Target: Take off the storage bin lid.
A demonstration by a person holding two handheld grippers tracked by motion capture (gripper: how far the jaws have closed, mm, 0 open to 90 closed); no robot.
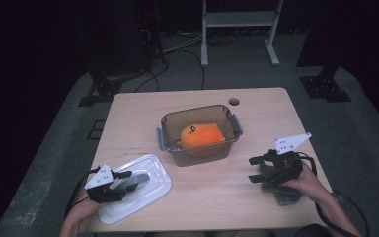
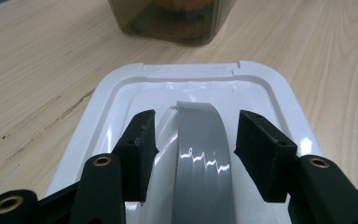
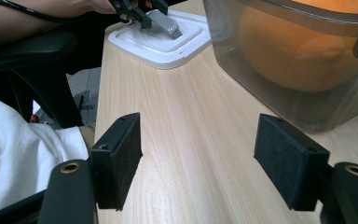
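Here, orange toy (image 1: 202, 135) blurred behind smoky container (image 1: 229, 143), lid handle (image 2: 203, 154) cut off.

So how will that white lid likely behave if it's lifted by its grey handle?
The white lid looks like rigid moulded plastic, so it should stay stiff. The grey handle is glossy, so the left gripper pads may slip. The handle sits mid-lid, so it should hang roughly level, though it looks light and may swing.

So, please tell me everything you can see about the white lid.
The white lid looks like glossy plastic, rectangular with rounded corners and a raised rim. It lies flat near the table's front left corner, apart from the box. A grey arched handle runs along its middle, and the left gripper has its jaws on either side of it, small gaps showing.
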